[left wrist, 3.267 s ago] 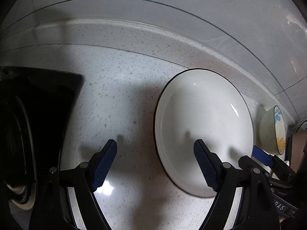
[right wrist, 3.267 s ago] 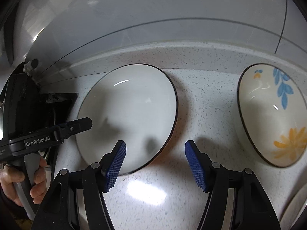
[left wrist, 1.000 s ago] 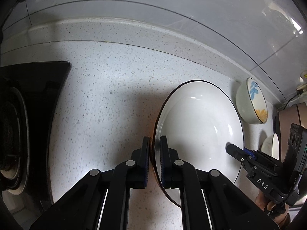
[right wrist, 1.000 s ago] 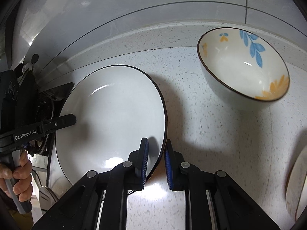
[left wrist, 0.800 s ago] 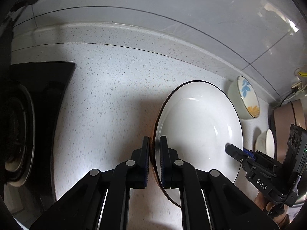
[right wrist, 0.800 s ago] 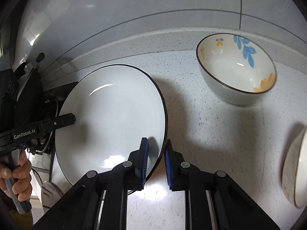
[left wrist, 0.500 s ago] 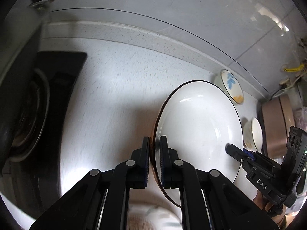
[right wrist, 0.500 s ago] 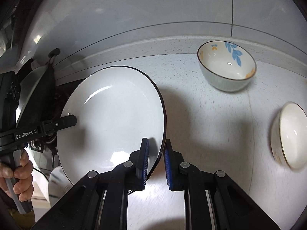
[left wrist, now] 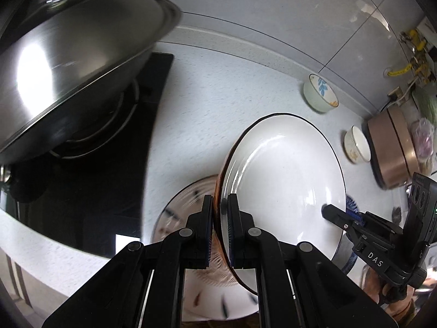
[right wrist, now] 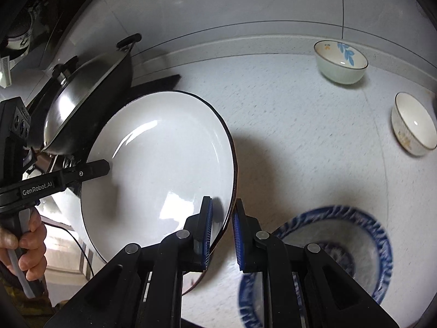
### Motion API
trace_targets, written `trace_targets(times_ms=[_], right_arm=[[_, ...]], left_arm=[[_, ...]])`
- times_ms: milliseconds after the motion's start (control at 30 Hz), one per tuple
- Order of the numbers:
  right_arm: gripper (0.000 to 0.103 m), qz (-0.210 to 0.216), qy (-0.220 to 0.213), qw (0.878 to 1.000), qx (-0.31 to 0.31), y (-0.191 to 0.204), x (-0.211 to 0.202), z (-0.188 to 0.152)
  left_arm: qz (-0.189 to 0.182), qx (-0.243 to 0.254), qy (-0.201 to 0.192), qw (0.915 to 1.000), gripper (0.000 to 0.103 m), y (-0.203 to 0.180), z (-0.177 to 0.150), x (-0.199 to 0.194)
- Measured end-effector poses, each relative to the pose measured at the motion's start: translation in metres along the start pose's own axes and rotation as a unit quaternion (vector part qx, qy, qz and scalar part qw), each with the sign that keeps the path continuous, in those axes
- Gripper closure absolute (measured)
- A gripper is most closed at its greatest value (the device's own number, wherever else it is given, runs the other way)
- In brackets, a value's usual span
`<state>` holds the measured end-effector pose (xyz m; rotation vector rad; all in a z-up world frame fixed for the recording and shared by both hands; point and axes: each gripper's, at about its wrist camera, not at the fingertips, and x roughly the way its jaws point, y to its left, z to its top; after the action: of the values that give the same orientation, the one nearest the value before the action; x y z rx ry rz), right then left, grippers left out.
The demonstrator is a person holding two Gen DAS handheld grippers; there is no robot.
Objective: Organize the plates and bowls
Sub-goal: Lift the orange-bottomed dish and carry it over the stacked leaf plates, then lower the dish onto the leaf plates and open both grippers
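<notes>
A large white plate with a thin black rim (left wrist: 284,177) (right wrist: 164,164) hangs tilted in the air above the speckled counter, held by both grippers. My left gripper (left wrist: 220,213) is shut on the plate's left rim. On the opposite rim my right gripper (right wrist: 221,224) is shut too, with the edge between its blue pads. Each gripper shows in the other's view: the right gripper (left wrist: 338,216) at the plate's far side, the left gripper (right wrist: 92,169) in a person's hand (right wrist: 24,240). Under the plate lies a blurred patterned plate (left wrist: 185,213).
A steel wok with lid (left wrist: 68,54) (right wrist: 90,104) sits on the black stove (left wrist: 95,177) at left. A blue-flowered bowl (left wrist: 321,93) (right wrist: 340,61) stands by the wall, a gold-rimmed white bowl (left wrist: 356,143) (right wrist: 413,124) right of it. A blue-patterned bowl (right wrist: 341,246) is below. A copper-coloured appliance (left wrist: 393,147) stands far right.
Both grippers closed on the plate's rims, then raised it and carried it back from the wall. The bowls shrank into the distance; the wok, patterned plate and blue bowl came into view.
</notes>
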<state>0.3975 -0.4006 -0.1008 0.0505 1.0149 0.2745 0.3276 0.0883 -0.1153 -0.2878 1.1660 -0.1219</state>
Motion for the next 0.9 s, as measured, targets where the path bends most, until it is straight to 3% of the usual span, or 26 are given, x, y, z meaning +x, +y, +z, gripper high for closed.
trace_targets(times_ms=[400, 900], right_arm=[[0.089, -0.024, 0.030, 0.999, 0.006, 0.031, 0.029, -0.036], [0.091, -0.043, 0.049, 0.998, -0.002, 0.050, 0.045, -0.038]], left_arm=[[0.001, 0.007, 0.029, 0.9995, 0.097, 0.030, -0.044, 0.014], [0.006, 0.016, 0.045, 0.9988, 0.095, 0.047, -0.056, 0.032]])
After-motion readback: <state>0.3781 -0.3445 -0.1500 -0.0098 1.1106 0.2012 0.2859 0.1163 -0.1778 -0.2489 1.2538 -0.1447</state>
